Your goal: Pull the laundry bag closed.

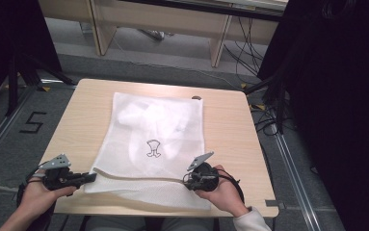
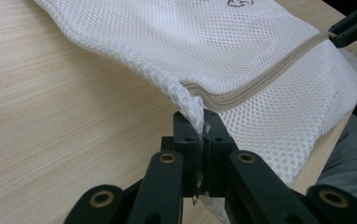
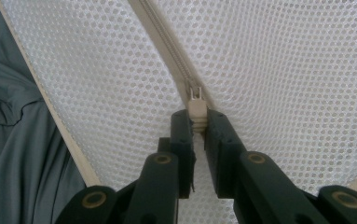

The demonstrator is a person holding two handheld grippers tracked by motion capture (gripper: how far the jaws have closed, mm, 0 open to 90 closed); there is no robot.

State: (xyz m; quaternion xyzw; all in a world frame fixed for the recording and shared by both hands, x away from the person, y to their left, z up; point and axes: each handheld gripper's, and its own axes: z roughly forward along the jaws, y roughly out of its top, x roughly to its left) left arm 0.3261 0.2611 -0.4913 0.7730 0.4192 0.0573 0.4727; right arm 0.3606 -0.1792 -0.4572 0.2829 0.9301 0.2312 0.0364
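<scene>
1. My left gripper [image 2: 199, 140] is clamped on the mesh bag [image 1: 155, 139] corner, frame centre; thin fabric may slip out.
2. My right gripper [image 3: 197, 133] pinches the zipper pull [image 3: 196, 108] (small tab); a jerk could pop it free.

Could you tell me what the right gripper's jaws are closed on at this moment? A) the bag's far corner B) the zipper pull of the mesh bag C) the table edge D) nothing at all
B: in the right gripper view, the right gripper pinches the beige zipper pull at the end of the zipper on the white mesh bag.
</scene>
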